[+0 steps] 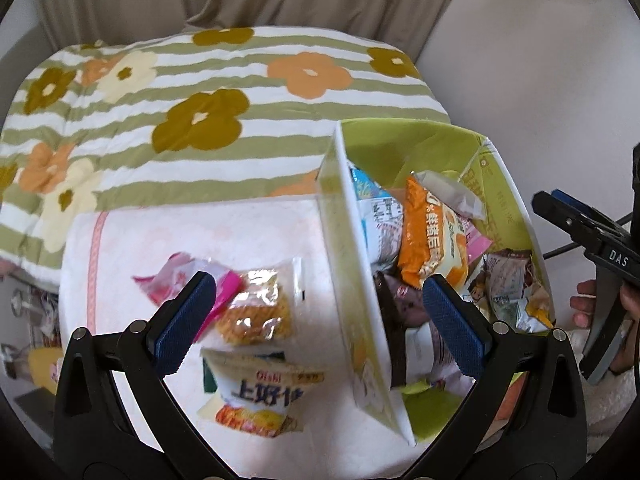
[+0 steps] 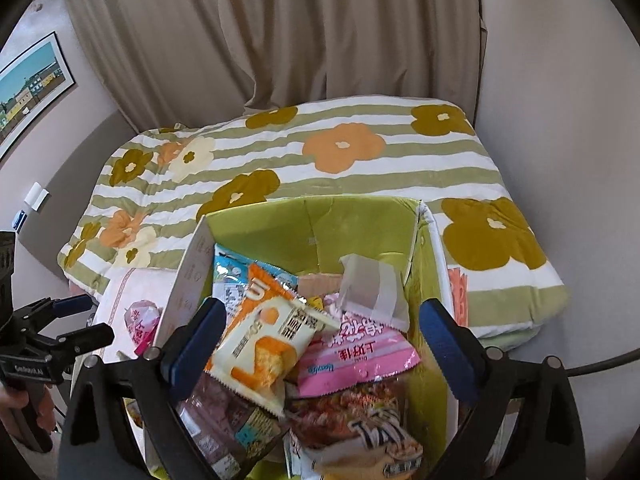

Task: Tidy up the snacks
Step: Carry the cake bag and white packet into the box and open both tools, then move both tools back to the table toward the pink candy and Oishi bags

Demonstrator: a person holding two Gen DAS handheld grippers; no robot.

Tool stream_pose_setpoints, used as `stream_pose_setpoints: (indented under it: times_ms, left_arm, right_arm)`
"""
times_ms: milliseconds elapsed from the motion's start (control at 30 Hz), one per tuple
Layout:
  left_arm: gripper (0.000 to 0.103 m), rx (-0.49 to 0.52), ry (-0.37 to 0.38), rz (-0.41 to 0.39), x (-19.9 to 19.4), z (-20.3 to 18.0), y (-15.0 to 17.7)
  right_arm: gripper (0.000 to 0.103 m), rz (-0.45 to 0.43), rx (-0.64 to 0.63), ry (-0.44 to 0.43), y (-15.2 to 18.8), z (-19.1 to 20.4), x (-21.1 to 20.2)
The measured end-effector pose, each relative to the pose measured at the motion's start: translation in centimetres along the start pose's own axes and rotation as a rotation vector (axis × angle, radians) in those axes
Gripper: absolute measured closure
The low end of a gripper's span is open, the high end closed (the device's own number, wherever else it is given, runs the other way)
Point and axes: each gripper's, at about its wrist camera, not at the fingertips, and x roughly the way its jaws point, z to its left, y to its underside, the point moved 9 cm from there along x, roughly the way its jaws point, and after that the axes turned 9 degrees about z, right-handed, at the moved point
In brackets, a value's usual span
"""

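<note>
A green cardboard box (image 1: 344,200) stands on the bed, filled with several snack packets; an orange-and-white packet (image 1: 432,236) lies on top. Left of the box, three packets lie on a white cloth (image 1: 180,232): a pink one (image 1: 168,284), a clear one with yellow snacks (image 1: 256,312) and a white-and-yellow bag (image 1: 256,396). My left gripper (image 1: 318,292) is open and straddles the box's left wall, holding nothing. My right gripper (image 2: 324,312) hangs open over the box (image 2: 352,220), above the orange-and-white packet (image 2: 264,344) and a pink packet (image 2: 352,352), with its pads off both.
A green-striped floral quilt (image 2: 360,168) covers the bed behind the box. A beige curtain (image 2: 280,40) and a plain wall close the back, with a framed picture (image 2: 32,84) at left. A hand (image 1: 584,304) holds the right gripper at the box's right side.
</note>
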Motion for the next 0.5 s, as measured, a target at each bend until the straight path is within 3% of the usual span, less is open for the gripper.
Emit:
stream_pose_setpoints:
  times_ms: [167, 500]
  left_arm:
    - [0.001, -0.04, -0.011, -0.032, -2.0, 0.9, 1.5]
    - [0.001, -0.149, -0.088, -0.085, -6.9, 4.5, 5.4]
  right_arm:
    - [0.007, -0.02, -0.056, 0.006, 1.1, 1.3, -1.9]
    - [0.007, -0.043, -0.121, -0.116, 3.1, 5.2, -4.3]
